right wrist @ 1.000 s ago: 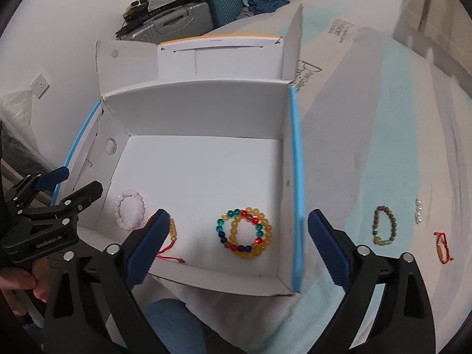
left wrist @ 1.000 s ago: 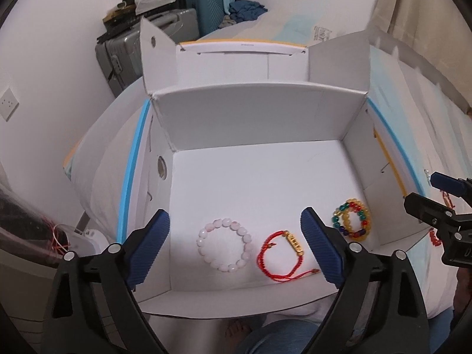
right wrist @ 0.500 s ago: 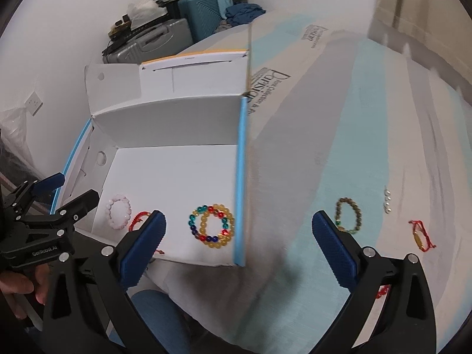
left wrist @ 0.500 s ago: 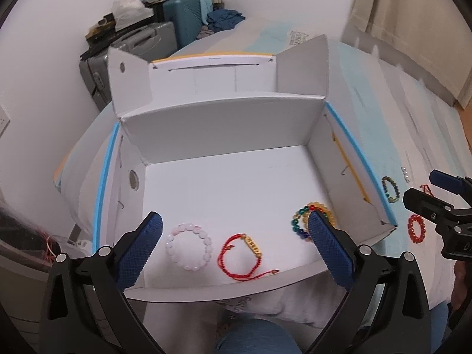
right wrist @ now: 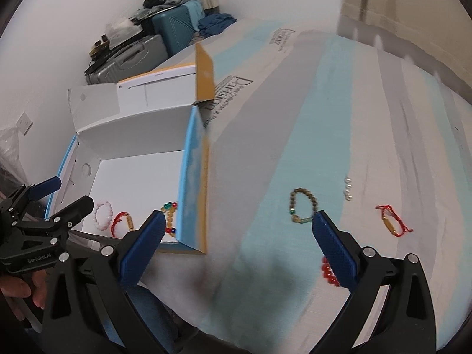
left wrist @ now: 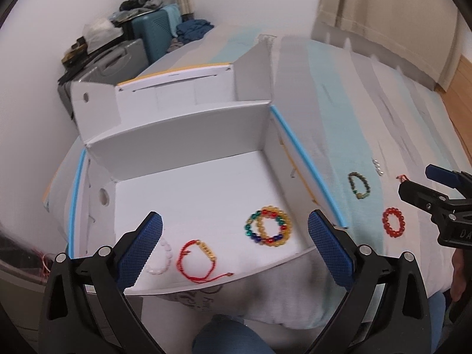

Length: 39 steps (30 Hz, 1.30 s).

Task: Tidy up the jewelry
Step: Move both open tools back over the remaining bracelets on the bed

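Both tools are empty. The left gripper (left wrist: 236, 247) has its blue-padded fingers (left wrist: 141, 247) spread wide, nothing between them, above the near edge of the open white cardboard box with blue-edged side walls (left wrist: 306, 171). The right gripper (right wrist: 236, 244) is likewise spread wide and empty, over the striped pale-blue and grey bedspread (right wrist: 295, 118) to the right of the box.

In the box, along the near edge:
- pale pink bead bracelet (left wrist: 162, 259), partly hidden by the left finger
- red cord bracelet with a gold bar (left wrist: 197, 259)
- multicolour glass-bead bracelet doubled with an amber one (left wrist: 268, 230)

Outside the box, on the bed:
- olive-brown bead bracelet with green beads (right wrist: 302, 206)
- short string of white pearls (right wrist: 348, 188)
- second red cord bracelet with a gold bar (right wrist: 392, 221)
- red round-bead bracelet (left wrist: 393, 226), half under the right finger in the right wrist view

Judgement: four pieces are left to move; the right gripper looks placed for the red bead or olive bracelet.

Risks:
- The bedspread is soft, so closing fingers may pinch cloth with the beads, or push a bracelet into the fabric and miss it.
- Cord bracelets lie flat and thin, so the pads may slip over them.
- The pearls are small and could roll or scatter.
- The box's upright right wall stands between the bed pieces and the box floor; a low carry would clip it or shift the box.

Around: suitcases (left wrist: 118, 59) and piled clothes by the wall, well clear.
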{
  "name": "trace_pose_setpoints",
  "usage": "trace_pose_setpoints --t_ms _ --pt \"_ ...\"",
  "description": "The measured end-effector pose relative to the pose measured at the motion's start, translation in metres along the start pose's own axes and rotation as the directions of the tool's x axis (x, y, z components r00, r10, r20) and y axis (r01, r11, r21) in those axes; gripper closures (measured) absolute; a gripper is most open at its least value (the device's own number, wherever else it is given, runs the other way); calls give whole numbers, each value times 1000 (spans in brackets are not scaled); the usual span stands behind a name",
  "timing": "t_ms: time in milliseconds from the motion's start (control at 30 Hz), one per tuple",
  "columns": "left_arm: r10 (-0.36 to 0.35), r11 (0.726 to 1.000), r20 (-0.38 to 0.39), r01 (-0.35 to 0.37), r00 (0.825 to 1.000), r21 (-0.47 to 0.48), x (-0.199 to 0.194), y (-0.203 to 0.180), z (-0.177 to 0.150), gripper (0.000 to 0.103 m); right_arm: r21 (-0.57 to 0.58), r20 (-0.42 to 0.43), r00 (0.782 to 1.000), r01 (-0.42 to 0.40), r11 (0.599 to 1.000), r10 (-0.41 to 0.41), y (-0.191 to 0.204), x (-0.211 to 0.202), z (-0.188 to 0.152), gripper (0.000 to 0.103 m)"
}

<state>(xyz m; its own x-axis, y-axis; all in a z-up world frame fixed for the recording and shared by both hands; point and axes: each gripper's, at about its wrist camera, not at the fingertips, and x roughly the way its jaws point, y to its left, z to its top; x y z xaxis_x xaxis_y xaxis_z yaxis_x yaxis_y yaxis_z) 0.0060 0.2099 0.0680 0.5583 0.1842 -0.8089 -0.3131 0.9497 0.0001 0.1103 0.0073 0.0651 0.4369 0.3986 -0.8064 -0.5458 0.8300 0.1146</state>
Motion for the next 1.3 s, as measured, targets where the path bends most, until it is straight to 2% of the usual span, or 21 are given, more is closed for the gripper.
trace_pose_setpoints --t_ms 733,1067,1300 --pt "-87 988 -13 88 996 129 11 -105 10 6 137 17 996 80 987 -83 -107 -33 -35 8" --pt "-133 975 -52 140 990 174 43 -155 13 6 204 -19 993 120 972 -119 -158 -24 -59 8" --pt "-148 965 -93 164 985 204 75 -186 15 6 218 -59 985 173 961 -164 -180 -5 -75 8"
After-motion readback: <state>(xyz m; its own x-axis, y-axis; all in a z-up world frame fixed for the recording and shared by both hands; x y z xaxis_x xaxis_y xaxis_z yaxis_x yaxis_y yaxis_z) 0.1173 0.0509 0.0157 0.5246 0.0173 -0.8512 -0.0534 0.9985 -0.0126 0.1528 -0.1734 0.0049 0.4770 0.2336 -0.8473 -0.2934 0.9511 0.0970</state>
